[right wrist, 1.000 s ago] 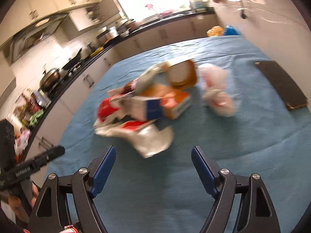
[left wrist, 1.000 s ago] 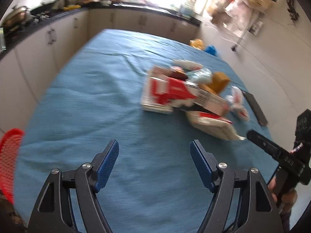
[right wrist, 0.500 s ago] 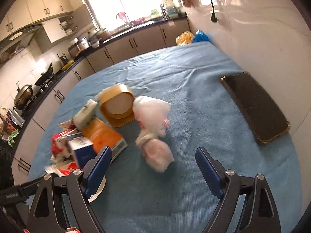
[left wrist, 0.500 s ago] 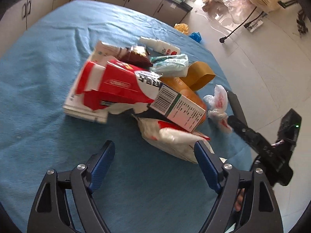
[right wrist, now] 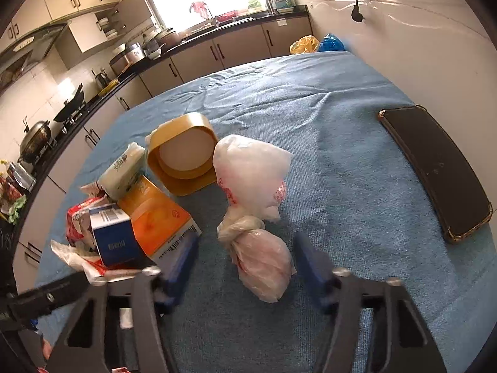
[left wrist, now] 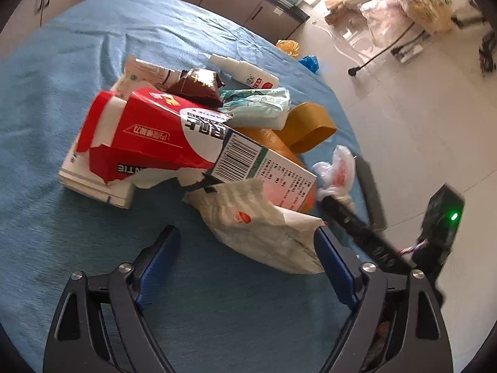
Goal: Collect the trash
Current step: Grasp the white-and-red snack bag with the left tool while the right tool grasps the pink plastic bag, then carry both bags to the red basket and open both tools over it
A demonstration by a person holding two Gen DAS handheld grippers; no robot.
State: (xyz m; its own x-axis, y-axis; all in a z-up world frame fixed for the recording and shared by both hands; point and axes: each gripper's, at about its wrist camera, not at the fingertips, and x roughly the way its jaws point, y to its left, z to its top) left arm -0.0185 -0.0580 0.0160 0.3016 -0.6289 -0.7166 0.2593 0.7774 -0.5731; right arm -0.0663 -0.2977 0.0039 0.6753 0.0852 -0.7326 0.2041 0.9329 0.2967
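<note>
On a blue tablecloth (right wrist: 341,130) we see our right gripper (right wrist: 245,264), its blurred blue jaws just now closing, flank a knotted white plastic bag (right wrist: 257,217) without yet pressing it. To the left lie a yellow tape roll (right wrist: 183,155), an orange carton (right wrist: 155,214) and a tissue pack (right wrist: 124,171); a black phone (right wrist: 438,171) rests well apart at right.
</note>
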